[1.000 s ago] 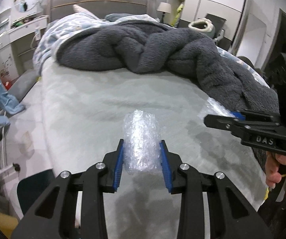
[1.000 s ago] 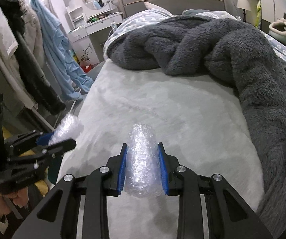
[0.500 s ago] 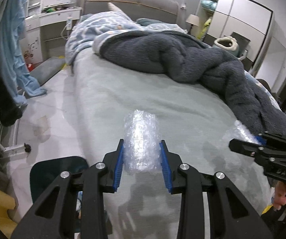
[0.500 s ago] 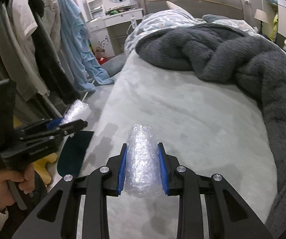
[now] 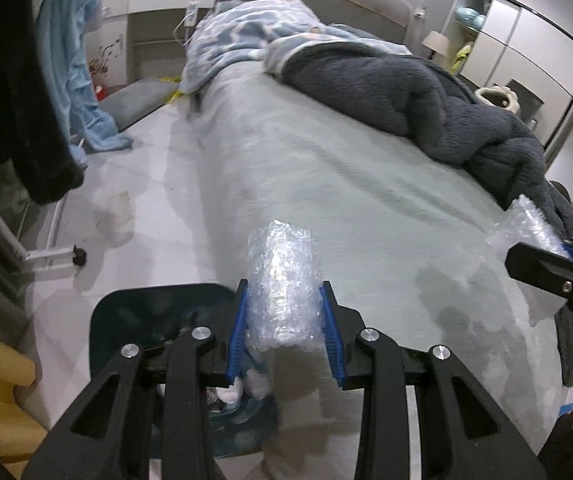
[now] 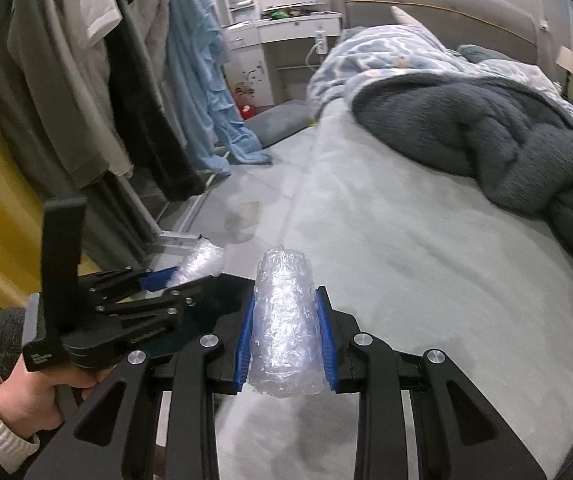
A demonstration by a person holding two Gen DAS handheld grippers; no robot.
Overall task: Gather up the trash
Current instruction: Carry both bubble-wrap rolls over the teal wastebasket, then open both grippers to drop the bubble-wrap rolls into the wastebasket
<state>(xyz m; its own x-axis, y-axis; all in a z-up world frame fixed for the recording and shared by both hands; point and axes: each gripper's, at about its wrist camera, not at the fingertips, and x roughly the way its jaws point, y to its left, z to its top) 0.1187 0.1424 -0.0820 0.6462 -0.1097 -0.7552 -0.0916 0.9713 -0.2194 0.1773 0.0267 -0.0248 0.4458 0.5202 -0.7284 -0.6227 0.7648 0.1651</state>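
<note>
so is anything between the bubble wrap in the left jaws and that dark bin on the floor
Nothing visible. The left gripper is shut on its bubble wrap roll at the edge of the bed, and the dark teal bin sits open just below and left of it, some white trash already inside.

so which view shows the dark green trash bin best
The left wrist view. There the dark green trash bin shows its rim and open mouth below the left gripper, with white scraps inside. In the right wrist view only a dark sliver of it shows, hidden behind both grippers and the bubble wrap roll.
</note>
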